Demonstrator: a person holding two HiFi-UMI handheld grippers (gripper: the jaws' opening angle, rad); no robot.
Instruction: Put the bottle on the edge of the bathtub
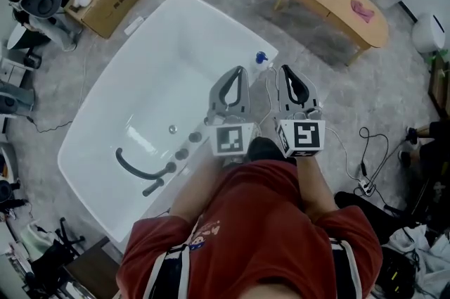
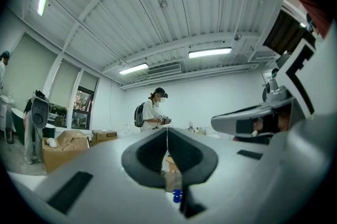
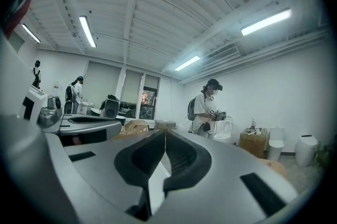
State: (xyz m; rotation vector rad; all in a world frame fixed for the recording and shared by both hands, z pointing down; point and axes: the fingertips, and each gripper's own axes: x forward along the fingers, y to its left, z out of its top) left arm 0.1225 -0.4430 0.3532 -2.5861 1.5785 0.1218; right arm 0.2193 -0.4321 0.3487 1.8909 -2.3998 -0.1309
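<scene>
On bathtub rim [image 1: 232, 23], blue-capped bottle [image 1: 261, 60], its body barely discernible

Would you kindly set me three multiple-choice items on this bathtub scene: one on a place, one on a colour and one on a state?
1. Where does the bottle stand?
A. On the wooden table
B. On the rim of the bathtub, near a corner
C. On the cardboard box

2. What colour is the bottle's cap?
A. Red
B. Yellow
C. Blue

3. How do the right tongs stand?
A. Shut, with nothing between them
B. Wide open
C. Shut on the bottle

Answers:
1 B: the head view shows it on the white rim, ahead of both tongs.
2 C: the cap shows blue against the white tub.
3 A: the right gripper view shows the jaws meeting with nothing in between.
</scene>
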